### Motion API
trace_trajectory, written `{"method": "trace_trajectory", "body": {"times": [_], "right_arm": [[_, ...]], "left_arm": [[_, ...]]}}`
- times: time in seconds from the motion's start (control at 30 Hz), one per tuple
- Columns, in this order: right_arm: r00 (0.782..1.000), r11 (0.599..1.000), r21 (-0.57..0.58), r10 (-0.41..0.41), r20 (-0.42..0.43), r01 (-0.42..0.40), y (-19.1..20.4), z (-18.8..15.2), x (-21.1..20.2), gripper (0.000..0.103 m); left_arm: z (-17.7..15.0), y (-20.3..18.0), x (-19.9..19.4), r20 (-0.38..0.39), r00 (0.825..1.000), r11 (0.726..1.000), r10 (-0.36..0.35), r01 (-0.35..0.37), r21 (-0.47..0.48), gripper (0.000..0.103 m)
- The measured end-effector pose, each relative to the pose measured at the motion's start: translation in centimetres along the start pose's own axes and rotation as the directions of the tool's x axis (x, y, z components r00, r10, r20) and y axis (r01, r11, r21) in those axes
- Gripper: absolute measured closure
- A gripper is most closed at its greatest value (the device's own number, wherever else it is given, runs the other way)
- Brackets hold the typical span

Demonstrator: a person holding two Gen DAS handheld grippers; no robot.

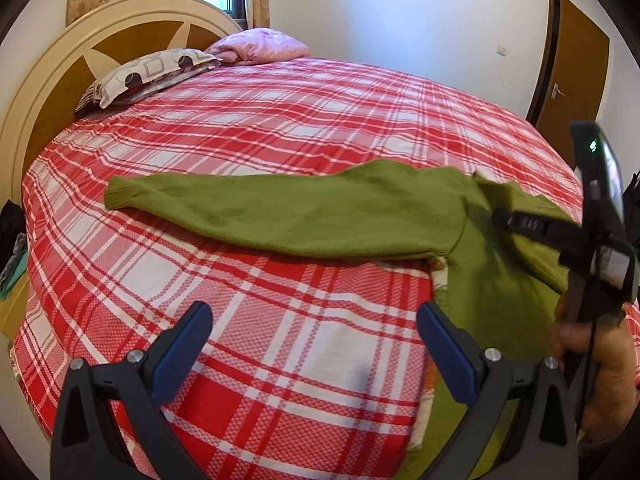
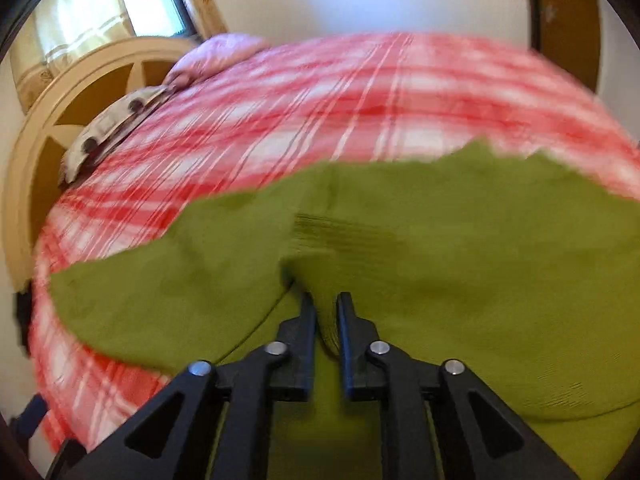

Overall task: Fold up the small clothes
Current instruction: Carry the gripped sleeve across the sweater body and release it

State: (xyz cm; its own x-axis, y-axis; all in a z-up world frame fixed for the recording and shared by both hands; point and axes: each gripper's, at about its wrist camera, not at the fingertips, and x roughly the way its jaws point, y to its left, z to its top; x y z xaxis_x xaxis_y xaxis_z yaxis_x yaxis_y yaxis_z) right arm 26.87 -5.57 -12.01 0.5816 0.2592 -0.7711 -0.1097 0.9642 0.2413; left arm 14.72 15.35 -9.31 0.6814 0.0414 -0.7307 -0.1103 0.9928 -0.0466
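Across the bed (image 1: 248,128) with its red-and-white plaid cotton sheet, my olive-green knitted sweater (image 1: 304,212) lay spread near the edge closest to me, one long sleeve stretched flat toward the cream-and-brown wooden headboard (image 1: 48,112). Against that headboard sat a grey-patterned pillow (image 1: 148,74) and, just beside it, a crumpled pink quilt (image 1: 260,46). A brown wooden door (image 1: 572,68) stood in the white wall beyond the bed's far side. My left tongs (image 1: 314,344) hovered over bare plaid sheet just beside the sweater's body, spread wide and holding nothing. My right tongs (image 2: 325,308) stood narrowly parted, with a raised fold of the green knit running up between the two tips; the blurred view kept me from telling whether the pads pressed on it.
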Motion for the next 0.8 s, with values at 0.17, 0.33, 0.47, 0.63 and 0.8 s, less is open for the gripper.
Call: {"method": "trace_trajectory", "body": {"times": [0.17,0.33,0.47,0.63,0.8], "right_arm": [[0.964,0.964,0.036,0.264,-0.013,-0.264,0.3,-0.6,-1.9,0.044],[0.977,0.993,-0.008,0.117,0.180,-0.118,-3.1,-0.7,-8.2,0.044],[0.952,0.984,0.025,-0.176,0.251,0.176,-9.7,-0.6,-11.8,0.061],[0.897,0.910,0.118,-0.412,0.163,0.397,-18.3,-1.0,-12.3,0.074],[0.872,0.869,0.179,-0.481,0.090,0.461,-23.1,-4.6,-11.1,0.074]], "left_arm": [[0.0,0.0,0.5,-0.012,1.000,1.000,0.007,-0.007,0.001,0.000],[0.2,-1.2,0.2,0.000,1.000,0.999,0.009,-0.009,0.042,0.000],[0.7,-2.9,-0.1,0.017,1.000,0.996,-0.007,0.006,0.084,0.000],[2.6,-7.6,-0.1,0.054,0.996,0.985,-0.064,0.055,0.166,0.000],[4.6,-14.0,2.0,0.081,0.996,0.972,-0.038,0.019,0.233,0.000]]}}
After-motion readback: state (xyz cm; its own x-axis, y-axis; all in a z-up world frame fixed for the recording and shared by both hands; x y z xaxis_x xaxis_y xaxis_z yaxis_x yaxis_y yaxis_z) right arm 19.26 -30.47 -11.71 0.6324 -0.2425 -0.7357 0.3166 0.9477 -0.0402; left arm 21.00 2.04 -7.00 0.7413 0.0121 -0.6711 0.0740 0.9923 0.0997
